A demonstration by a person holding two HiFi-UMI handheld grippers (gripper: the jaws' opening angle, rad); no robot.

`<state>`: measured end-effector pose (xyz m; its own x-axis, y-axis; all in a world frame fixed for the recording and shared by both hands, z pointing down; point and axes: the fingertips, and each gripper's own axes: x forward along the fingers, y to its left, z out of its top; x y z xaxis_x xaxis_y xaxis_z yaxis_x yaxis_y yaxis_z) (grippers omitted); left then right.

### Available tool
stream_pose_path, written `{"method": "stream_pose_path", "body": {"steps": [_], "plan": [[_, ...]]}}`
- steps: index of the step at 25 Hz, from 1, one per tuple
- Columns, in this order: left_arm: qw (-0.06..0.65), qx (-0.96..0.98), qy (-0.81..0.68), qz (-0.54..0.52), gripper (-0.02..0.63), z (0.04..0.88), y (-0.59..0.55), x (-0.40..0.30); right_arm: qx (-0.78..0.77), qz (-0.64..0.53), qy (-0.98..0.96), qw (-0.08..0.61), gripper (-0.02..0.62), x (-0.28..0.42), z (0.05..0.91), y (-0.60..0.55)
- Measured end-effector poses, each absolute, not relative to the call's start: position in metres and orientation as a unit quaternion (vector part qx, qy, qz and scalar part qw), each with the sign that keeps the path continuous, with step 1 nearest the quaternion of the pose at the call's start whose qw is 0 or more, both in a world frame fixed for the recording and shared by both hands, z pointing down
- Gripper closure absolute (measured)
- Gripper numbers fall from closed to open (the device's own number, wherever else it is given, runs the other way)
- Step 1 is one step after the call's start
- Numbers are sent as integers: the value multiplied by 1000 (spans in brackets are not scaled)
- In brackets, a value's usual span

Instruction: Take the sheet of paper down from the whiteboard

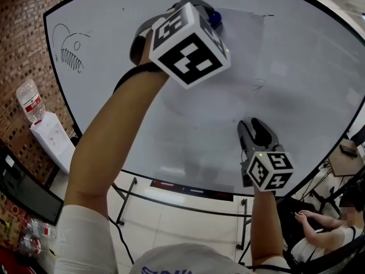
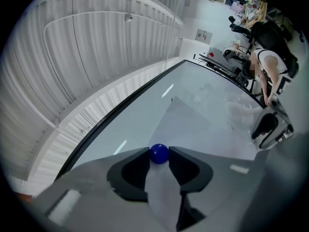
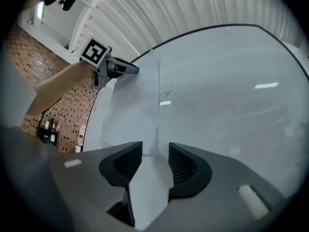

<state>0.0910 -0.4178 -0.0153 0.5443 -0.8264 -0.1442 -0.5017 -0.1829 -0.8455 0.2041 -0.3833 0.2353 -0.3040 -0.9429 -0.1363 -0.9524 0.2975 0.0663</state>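
Observation:
A pale sheet of paper (image 1: pixel 228 90) lies flat against the whiteboard (image 1: pixel 319 79). A blue ball magnet (image 1: pixel 214 19) pins its top corner. My left gripper (image 1: pixel 208 13) is raised to that corner. In the left gripper view the magnet (image 2: pixel 159 153) sits pinched between both fingertips of the left gripper (image 2: pixel 159 152), and the sheet (image 2: pixel 203 124) stretches away below. My right gripper (image 1: pixel 255 125) is lower, at the sheet's bottom edge. In the right gripper view this right gripper (image 3: pixel 155 149) stands open, with the paper's edge (image 3: pixel 155 129) running between the jaws, untouched by the pads.
A fish drawing (image 1: pixel 71 53) is at the board's left, and a small squiggle (image 1: pixel 259 85) beside the sheet. A water dispenser (image 1: pixel 48 133) stands on the left. A seated person (image 1: pixel 325 227) is at the lower right. The board's stand legs (image 1: pixel 122 201) reach the tiled floor.

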Motion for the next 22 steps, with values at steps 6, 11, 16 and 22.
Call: {"method": "stream_pose_path", "body": {"steps": [6, 11, 16, 22], "plan": [[461, -750, 441, -174, 471, -15, -418, 93, -593, 63, 802, 35, 468, 192, 234, -390], [460, -753, 439, -170, 472, -16, -417, 93, -598, 66, 798, 38, 556, 194, 233, -394], [460, -755, 437, -168, 472, -15, -417, 93, -592, 75, 802, 37, 588, 193, 234, -392], [458, -758, 433, -165, 471, -16, -416, 93, -580, 83, 809, 41, 588, 192, 233, -385]]}}
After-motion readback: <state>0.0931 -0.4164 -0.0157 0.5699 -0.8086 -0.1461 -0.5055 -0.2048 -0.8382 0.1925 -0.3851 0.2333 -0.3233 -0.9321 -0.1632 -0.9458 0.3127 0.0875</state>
